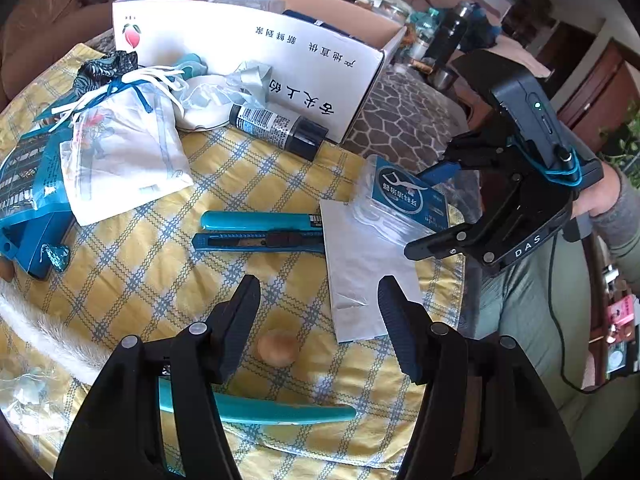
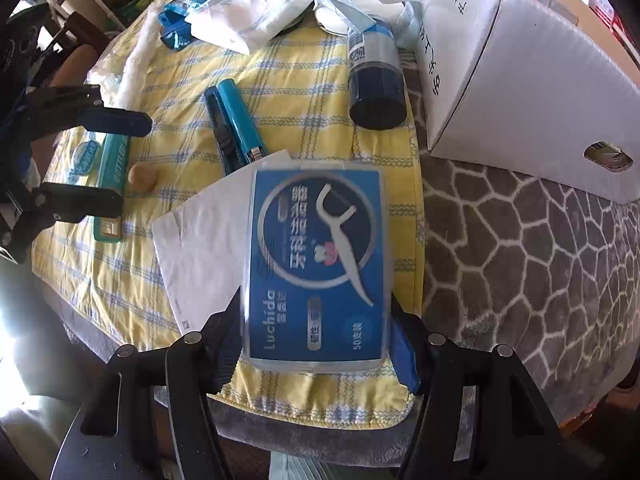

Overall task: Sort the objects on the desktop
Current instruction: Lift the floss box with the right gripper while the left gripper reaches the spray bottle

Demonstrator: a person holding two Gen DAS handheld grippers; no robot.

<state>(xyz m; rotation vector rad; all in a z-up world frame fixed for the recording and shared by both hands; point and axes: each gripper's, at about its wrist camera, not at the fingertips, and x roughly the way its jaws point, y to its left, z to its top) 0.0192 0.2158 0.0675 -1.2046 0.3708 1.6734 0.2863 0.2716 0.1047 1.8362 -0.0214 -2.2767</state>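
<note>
The floss pick box [image 2: 318,264] is the thing in play: a flat clear case with a blue label, lying between the fingers of your right gripper [image 2: 320,344] at the near right edge of the surface [image 2: 120,292]. Its long axis runs straight out along the fingers, so they bear on its two long sides, with the short end nearest your hand. The fingers [image 2: 224,344] look pressed against both sides, pinching the box; whether it is lifted or still rests on the white paper sheet [image 2: 200,240] under its far end, you cannot tell from here.

The white carton [image 2: 540,100], open-topped and the likely place for sorted things, stands ahead and to the right of your right hand, well apart from the box. The right hand is plainly the nearer one for that carry.

Your left gripper [image 1: 318,312] hovers low over the yellow checked cloth [image 1: 160,280] with its fingers spread wide and holding nothing. A small tan round object [image 1: 278,348] lies between them on the cloth, untouched, and a teal tool [image 1: 260,408] lies crosswise just behind it. The two teal utility knives [image 1: 260,232] lie side by side beyond.
</note>
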